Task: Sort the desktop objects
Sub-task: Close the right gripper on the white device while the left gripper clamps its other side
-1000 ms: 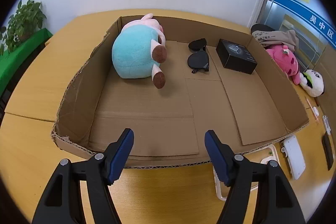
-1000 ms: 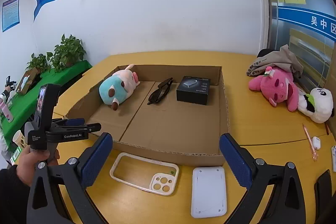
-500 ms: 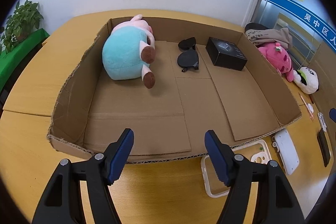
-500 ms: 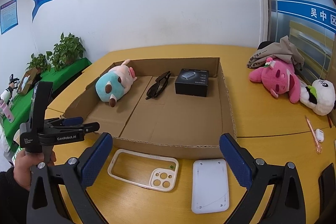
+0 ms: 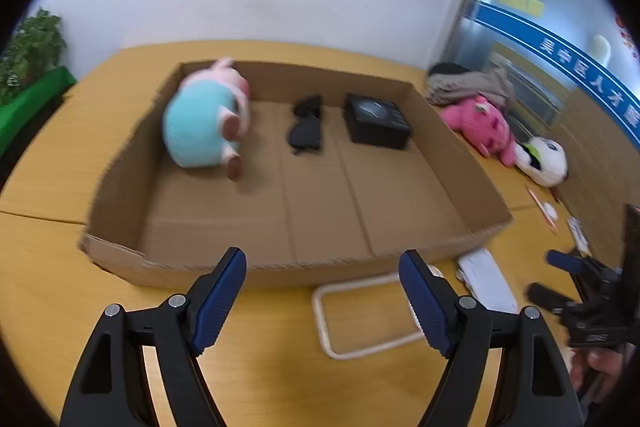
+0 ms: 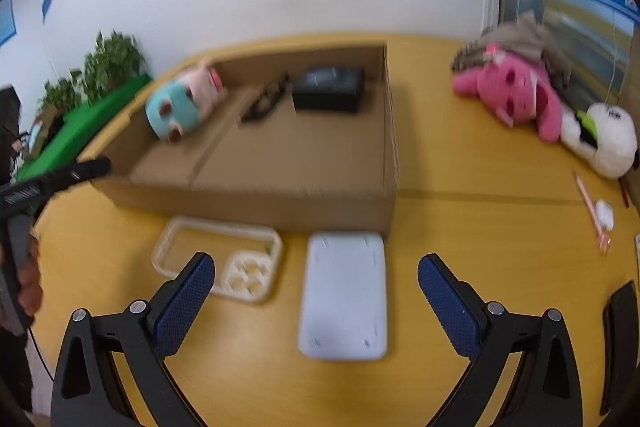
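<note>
left wrist: left tongs [image 5: 322, 297] released, jaws just widened, nothing between; cardboard box [image 5: 256, 267] already holds plush pig [image 5: 202, 125], sunglasses [image 5: 306, 129], black box [image 5: 376, 123] | right wrist: right tongs [image 6: 316, 301] released above white device [image 6: 344, 293]; phone case [image 6: 218, 259] beside it, both on desk [image 6: 460, 219], unsorted.

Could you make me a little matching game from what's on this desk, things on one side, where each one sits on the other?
Things:
1. sunglasses
2. white flat device
3. pink plush
4. phone case

Places:
A. on the desk, touching the panda plush
B. inside the cardboard box, between the blue plush and the black box
C. on the desk in front of the cardboard box, left of the white flat device
D. on the desk, ahead of the open right claw

Pairs: 1-B, 2-D, 3-A, 4-C
</note>
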Tool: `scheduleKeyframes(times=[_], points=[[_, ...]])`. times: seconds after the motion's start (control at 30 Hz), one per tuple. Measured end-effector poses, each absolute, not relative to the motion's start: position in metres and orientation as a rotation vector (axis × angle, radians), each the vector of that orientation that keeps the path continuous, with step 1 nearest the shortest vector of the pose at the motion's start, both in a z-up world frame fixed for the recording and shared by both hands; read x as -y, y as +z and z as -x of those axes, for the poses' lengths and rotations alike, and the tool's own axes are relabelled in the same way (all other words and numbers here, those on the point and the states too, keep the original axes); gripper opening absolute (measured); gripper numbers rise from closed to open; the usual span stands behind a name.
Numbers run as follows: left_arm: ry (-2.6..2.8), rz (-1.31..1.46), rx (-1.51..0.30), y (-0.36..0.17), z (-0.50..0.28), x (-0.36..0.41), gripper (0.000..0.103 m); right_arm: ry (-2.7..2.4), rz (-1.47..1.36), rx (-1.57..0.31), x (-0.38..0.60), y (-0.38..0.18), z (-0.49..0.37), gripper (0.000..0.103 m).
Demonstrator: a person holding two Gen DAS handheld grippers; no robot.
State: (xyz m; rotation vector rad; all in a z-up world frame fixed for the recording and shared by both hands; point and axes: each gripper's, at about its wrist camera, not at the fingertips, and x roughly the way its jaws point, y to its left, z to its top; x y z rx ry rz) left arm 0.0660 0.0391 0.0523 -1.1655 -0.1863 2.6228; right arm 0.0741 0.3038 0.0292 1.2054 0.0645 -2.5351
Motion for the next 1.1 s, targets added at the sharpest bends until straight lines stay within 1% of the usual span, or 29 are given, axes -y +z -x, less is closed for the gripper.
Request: scheduleKeyframes(times=[0.13, 0.2, 0.23, 0.27, 0.33, 0.37, 0.4, 0.5, 0.57, 0.67, 0.8, 0.93, 0.97, 1.0, 1.07, 1.1], points=[[2.521, 1.199, 0.165, 0.041, -0.069, -0.062, 0.079, -2.471, -1.31, -0.112, -0.301, -0.004, -0.069, 0.103], [2.493, 1.201, 0.148, 0.038, -0.072, -0.072, 0.079, -2.468, -1.344, -0.162, -0.298, -0.02, -0.067, 0.101], [2.483, 1.206, 0.134, 0.037, -0.073, -0.076, 0.079, -2.478, -1.375, -0.187, -0.298, -0.029, -0.065, 0.096], [2.477, 1.211, 0.12, 0.036, -0.074, -0.08, 0.079, -2.48, -1.415, -0.193, -0.3, -0.038, -0.063, 0.088], [2.475, 1.213, 0.09, 0.035, -0.077, -0.085, 0.079, -2.517, -1.385, -0.211, -0.303, -0.04, -0.066, 0.081], [2.471, 1.214, 0.087, 0.034, -0.077, -0.086, 0.079, -2.516, -1.379, -0.203, -0.304, -0.04, -0.068, 0.074], [2.462, 1.218, 0.095, 0.032, -0.076, -0.087, 0.079, -2.515, -1.374, -0.206, -0.305, -0.04, -0.069, 0.071], [2.406, 1.231, 0.133, 0.027, -0.072, -0.093, 0.079, -2.512, -1.373, -0.187, -0.307, -0.041, -0.072, 0.071], [2.343, 1.242, 0.155, 0.022, -0.069, -0.101, 0.079, -2.505, -1.363, -0.138, -0.308, -0.04, -0.075, 0.071], [2.191, 1.294, 0.254, 0.009, -0.06, -0.117, 0.079, -2.483, -1.351, -0.023, -0.311, -0.037, -0.081, 0.071], [1.966, 1.338, 0.437, -0.016, -0.046, -0.143, 0.079, -2.423, -1.346, 0.224, -0.323, -0.036, -0.086, 0.071], [1.853, 1.387, 0.489, -0.034, -0.039, -0.173, 0.077, -2.357, -1.332, 0.355, -0.327, -0.037, -0.092, 0.071], [1.833, 1.393, 0.5, -0.036, -0.038, -0.178, 0.076, -2.336, -1.316, 0.381, -0.326, -0.037, -0.095, 0.071], [1.815, 1.398, 0.513, -0.038, -0.037, -0.181, 0.07, -2.322, -1.3, 0.39, -0.325, -0.037, -0.098, 0.071], [1.818, 1.424, 0.512, -0.041, -0.038, -0.185, 0.066, -2.317, -1.285, 0.371, -0.319, -0.035, -0.103, 0.071], [1.827, 1.431, 0.503, -0.041, -0.039, -0.184, 0.06, -2.319, -1.287, 0.362, -0.317, -0.035, -0.104, 0.071]])
